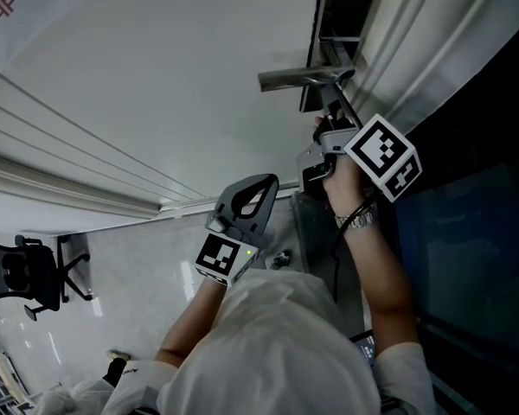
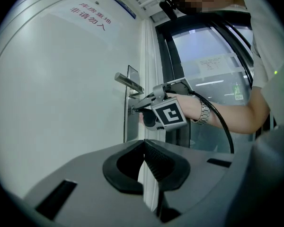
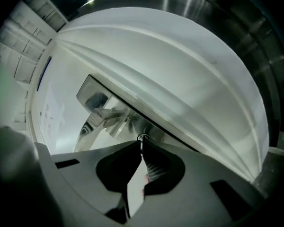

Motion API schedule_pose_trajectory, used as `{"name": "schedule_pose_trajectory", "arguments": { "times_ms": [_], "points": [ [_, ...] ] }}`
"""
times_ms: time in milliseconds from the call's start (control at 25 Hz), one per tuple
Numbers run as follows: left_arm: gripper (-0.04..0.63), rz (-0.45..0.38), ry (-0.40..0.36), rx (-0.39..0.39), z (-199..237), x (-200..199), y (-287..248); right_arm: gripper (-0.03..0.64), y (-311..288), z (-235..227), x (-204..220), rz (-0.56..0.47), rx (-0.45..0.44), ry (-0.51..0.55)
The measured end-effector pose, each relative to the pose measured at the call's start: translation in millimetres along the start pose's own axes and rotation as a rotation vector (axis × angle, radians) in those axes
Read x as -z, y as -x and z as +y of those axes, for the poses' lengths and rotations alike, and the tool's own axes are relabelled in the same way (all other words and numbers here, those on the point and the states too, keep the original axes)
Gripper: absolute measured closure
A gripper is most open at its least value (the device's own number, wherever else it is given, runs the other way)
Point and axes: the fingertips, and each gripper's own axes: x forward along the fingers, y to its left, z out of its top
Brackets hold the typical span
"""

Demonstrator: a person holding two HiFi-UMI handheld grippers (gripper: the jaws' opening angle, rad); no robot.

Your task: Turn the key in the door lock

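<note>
The right gripper fingers pinch the key in the door lock; left gripper fingers pressed together.

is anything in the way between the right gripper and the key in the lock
Nothing visible does. The right gripper has its jaws shut on the key at the lock plate. The door handle sits above, clear of them. The left gripper hangs back, shut and empty.

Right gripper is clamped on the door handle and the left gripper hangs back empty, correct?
Not quite. The right gripper is shut on the key in the lock, not on the door handle, which stands free above it; the right gripper view shows this. The left gripper does hang back empty.
</note>
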Motion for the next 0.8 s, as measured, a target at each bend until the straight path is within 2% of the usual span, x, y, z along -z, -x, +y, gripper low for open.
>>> {"name": "schedule_pose_trajectory", "arguments": {
  "times_ms": [80,200,280,360,520,600,680,800],
  "points": [
    [0.586,0.001,0.003,0.0,0.1,-1.4,0.5,0.606,-0.3,0.9,-0.7,0.011,-0.006,0.018],
    [0.586,0.011,0.009,0.001,-0.5,2.6,2.4,0.602,0.6,2.6,4.5,0.05,-0.021,0.119],
    [0.586,0.008,0.009,0.004,-1.1,3.6,2.5,0.524,2.7,4.5,8.4,0.079,-0.034,0.215],
    [0.586,0.006,0.007,0.01,-2.5,1.4,1.6,0.494,5.9,6.8,8.8,0.089,-0.019,0.407],
    [0.586,0.0,0.005,0.021,-5.7,-1.1,0.9,0.48,13.8,13.3,4.4,0.075,0.076,0.972],
    [0.586,0.003,0.003,0.025,-6.6,0.9,1.5,0.479,15.8,16.0,4.4,0.079,0.122,1.221],
    [0.586,0.001,0.002,0.03,-7.7,-0.2,1.9,0.479,16.3,14.8,8.1,0.105,0.15,1.409],
    [0.586,-0.008,-0.007,0.039,-10.0,-2.3,3.0,0.479,17.1,3.4,14.6,0.159,0.194,1.608]
  ]
}}
